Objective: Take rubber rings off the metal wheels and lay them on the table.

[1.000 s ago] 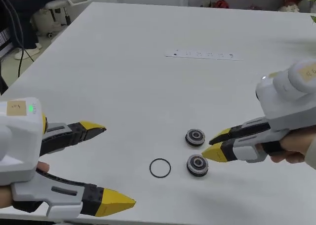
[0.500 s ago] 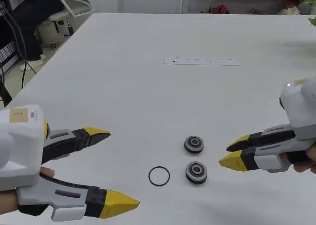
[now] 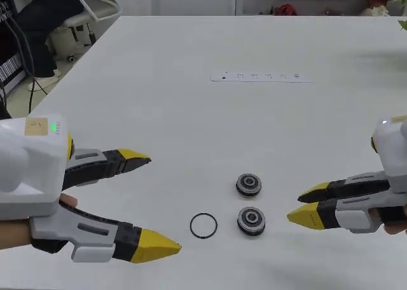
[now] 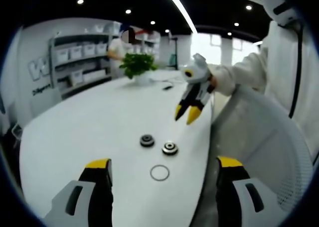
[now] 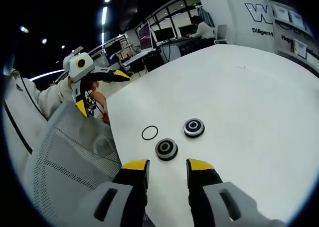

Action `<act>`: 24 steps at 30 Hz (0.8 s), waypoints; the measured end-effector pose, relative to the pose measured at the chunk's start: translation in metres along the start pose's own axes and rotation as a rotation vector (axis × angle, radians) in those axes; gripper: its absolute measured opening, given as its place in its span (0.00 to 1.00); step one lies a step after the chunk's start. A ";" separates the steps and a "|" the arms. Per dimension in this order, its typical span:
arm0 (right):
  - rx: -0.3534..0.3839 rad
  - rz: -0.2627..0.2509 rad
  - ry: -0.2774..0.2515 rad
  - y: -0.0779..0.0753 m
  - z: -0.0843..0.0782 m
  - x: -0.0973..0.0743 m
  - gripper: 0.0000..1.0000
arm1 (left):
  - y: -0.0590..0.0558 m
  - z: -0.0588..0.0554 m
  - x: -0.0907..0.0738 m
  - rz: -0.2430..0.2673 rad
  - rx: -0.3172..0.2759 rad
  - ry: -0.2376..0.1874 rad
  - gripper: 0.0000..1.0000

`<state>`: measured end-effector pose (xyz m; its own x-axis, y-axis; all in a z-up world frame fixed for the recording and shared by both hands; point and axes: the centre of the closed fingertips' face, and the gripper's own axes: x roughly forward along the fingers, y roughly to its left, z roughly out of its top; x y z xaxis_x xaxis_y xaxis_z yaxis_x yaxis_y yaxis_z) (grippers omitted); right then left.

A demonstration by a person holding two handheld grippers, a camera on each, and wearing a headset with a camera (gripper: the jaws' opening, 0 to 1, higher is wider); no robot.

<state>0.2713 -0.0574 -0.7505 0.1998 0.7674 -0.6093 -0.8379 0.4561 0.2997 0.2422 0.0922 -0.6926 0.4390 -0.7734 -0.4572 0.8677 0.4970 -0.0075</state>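
Wheels sat low in centre frame, far wheel point(image 3: 248, 184) just above near wheel point(image 3: 252, 220), one rubber ring point(image 3: 203, 226) loose on the surface point(image 3: 191, 112) to their left. The left hand-held gripper point(image 3: 160, 202) gaped empty at lower left; the right hand-held gripper point(image 3: 304, 205), slightly parted, was empty. Pinning a wheel with one while hooking its dark rim looked wisest.

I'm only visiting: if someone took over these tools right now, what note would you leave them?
Left tool: wide open, empty, over the table.
Right tool: slightly open, empty, right of the near wheel.
The far wheel sits just behind it. One rubber ring lies flat on the table, left of the near wheel.
Done: one ring off.
Left: likely one more ring; I cannot tell which wheel is bare.
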 end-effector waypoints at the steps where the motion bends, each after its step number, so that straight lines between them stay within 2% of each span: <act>1: 0.003 0.001 -0.002 0.000 0.000 0.000 0.27 | 0.000 0.001 0.001 -0.003 0.005 0.003 0.86; 4: 0.009 0.003 -0.008 0.001 0.000 0.002 0.27 | 0.003 0.009 0.005 -0.019 0.047 0.017 0.86; 14: -0.003 0.006 -0.014 0.004 0.005 0.007 0.27 | 0.013 0.043 0.031 -0.087 0.077 -0.008 0.89; 17: -0.037 0.015 -0.027 0.005 0.014 0.006 0.28 | 0.016 0.051 0.039 -0.113 0.069 -0.003 0.91; 19: -0.049 0.013 -0.042 0.005 0.021 0.005 0.28 | 0.022 0.057 0.045 -0.105 0.072 -0.003 0.91; 21: -0.056 0.017 -0.056 0.004 0.028 0.005 0.28 | 0.026 0.062 0.051 -0.093 0.101 -0.004 0.90; 24: -0.078 0.026 -0.062 0.004 0.036 0.007 0.28 | 0.028 0.067 0.059 -0.097 0.115 -0.031 0.89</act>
<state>0.2876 -0.0339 -0.7274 0.2065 0.8058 -0.5550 -0.8799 0.4010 0.2549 0.3076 0.0339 -0.6598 0.3568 -0.8285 -0.4316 0.9268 0.3719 0.0523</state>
